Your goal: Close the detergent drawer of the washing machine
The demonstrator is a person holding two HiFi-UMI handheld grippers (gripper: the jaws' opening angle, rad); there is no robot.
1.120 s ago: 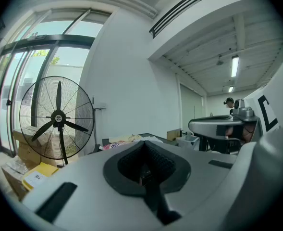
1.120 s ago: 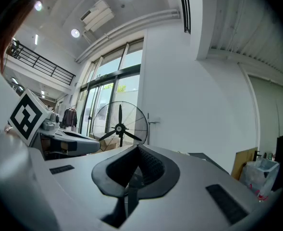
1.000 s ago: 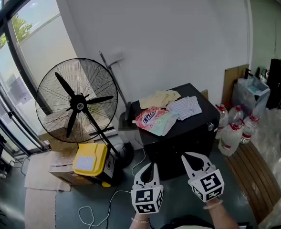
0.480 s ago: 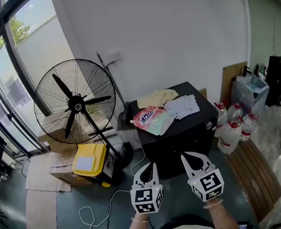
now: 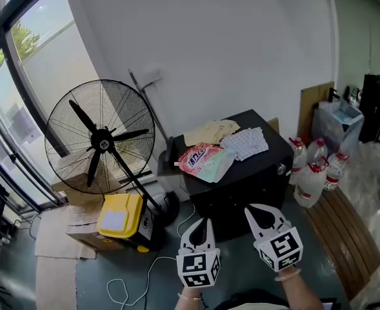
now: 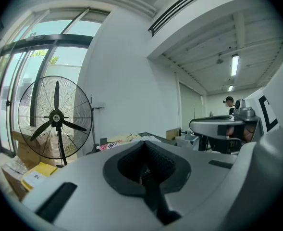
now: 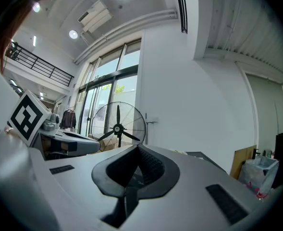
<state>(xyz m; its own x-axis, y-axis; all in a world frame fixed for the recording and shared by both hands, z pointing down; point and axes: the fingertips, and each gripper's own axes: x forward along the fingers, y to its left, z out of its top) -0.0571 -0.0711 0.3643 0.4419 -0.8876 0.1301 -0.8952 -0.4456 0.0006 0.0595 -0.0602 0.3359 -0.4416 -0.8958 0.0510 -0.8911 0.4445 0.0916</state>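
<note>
head view: left gripper [image 5: 204, 224], right gripper [image 5: 255, 212] closed, empty

Nothing legible anywhere. Pink bag [image 5: 201, 161]: blue print on it, too small to read. Yellow box [image 5: 120, 216]: white label on top, unreadable.

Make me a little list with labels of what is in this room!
Left gripper: shut, empty
Right gripper: shut, empty
Machine: black box-shaped washing machine
On top: pink detergent bag, white checked cloth, pale yellow cloth
To its left: big black wire-caged fan, yellow plastic box
To its right: clear plastic bottles with red caps
</note>
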